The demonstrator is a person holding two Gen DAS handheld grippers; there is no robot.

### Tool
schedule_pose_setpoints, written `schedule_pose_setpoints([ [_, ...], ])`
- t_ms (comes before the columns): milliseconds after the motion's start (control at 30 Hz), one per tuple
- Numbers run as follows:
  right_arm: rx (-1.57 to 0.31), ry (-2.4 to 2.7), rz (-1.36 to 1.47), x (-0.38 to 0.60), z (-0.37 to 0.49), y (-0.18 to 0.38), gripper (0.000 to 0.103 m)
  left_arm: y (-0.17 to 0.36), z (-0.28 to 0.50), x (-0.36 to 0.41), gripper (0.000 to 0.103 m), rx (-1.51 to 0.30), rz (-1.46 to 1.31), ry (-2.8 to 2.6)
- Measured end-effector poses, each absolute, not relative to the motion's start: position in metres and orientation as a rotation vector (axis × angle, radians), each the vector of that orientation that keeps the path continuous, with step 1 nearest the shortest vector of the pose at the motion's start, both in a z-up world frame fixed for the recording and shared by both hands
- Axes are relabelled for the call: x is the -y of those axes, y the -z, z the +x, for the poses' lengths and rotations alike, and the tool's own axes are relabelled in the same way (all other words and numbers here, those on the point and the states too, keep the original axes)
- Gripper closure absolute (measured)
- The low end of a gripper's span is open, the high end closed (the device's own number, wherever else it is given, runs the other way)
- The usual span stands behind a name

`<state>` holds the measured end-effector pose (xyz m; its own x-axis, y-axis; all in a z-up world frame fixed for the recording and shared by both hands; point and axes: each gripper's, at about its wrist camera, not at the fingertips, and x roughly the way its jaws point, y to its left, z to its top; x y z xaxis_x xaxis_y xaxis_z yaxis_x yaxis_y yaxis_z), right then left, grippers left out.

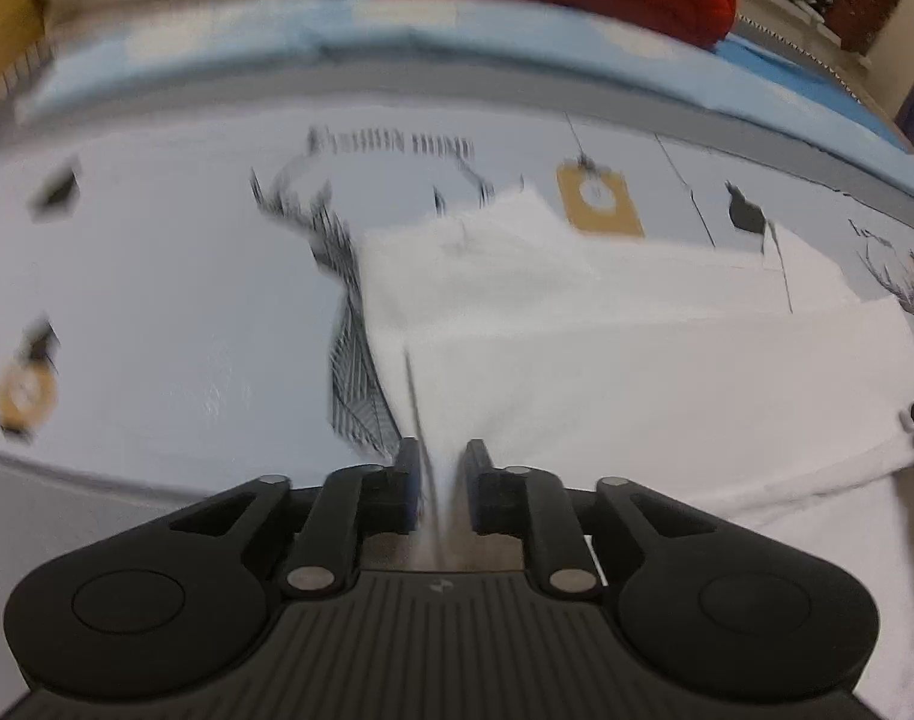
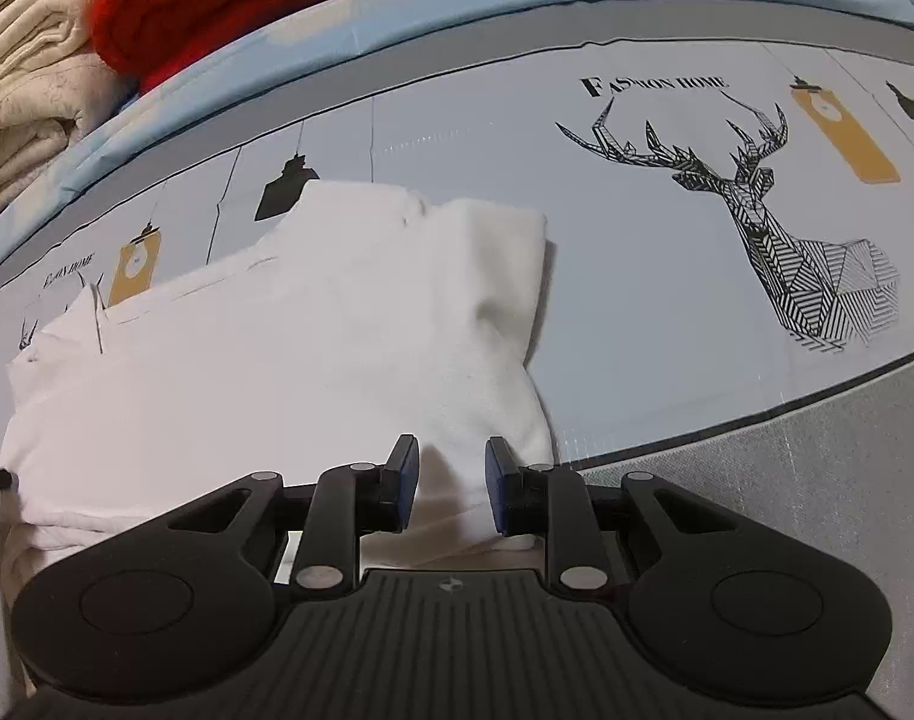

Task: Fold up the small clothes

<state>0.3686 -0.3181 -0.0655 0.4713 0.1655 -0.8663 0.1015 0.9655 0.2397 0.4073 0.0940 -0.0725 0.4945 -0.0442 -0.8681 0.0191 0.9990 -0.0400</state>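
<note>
white garment (image 2: 312, 324) lay partly folded on a pale printed table cover (image 2: 637, 276), near the front edge of the surface, sleeve side tucked over at the far end. in the left wrist view the left gripper (image 1: 443, 480) had its jaws narrow, with a thin ridge of the white cloth pinched up between the blue pads (image 1: 410, 474); cloth rose taut from the flat part into the gap, so it was gripping the garment's near left edge. that view was blurred, print details smeared. in the right wrist view the right gripper (image 2: 450, 489) sat at the garment's near right corner, jaws narrow but a bit apart, a hump of white fabric standing between the pads (image 2: 404, 480); couldn't tell if the pads actually pressed on it, a gap showed on both sides of the hump. black deer head print (image 2: 775, 228) was on the cover right of the garment, well apart from it. hanging lamp prints (image 2: 285, 189) ran along the far border. behind the cover sat a light blue sheet (image 2: 312, 42), then a red knit item (image 2: 228, 6) and a stack of cream folded fabric (image 2: 30, 102) beside it at the far left. grey textured surface (image 2: 817, 480) showed below the cover's edge at right.
</note>
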Motion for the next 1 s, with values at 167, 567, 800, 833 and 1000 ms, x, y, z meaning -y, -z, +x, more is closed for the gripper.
schedule_pose_setpoints([
  [167, -1.097, -0.045, 0.198, 0.309, 0.370, 0.073, 0.078, 0.085, 0.410, -0.088, 0.083, -1.090, -0.134, 0.174],
  [567, -1.088, -0.092, 0.014, 0.284, 0.362, 0.063, 0.078, 0.093, 0.398, -0.077, 0.073, -1.133, 0.005, 0.184],
  [800, -0.734, -0.123, 0.079, 0.262, 0.300, -0.032, 0.078, 0.029, 0.336, -0.060, 0.068, -0.892, 0.031, 0.176],
  [833, -0.700, -0.131, 0.106, 0.262, 0.287, -0.043, 0.078, 0.021, 0.326, -0.058, 0.066, -0.870, 0.038, 0.171],
  [1000, -0.554, -0.155, 0.118, 0.274, 0.206, -0.088, 0.077, -0.016, 0.249, -0.046, 0.064, -0.792, 0.058, 0.177],
])
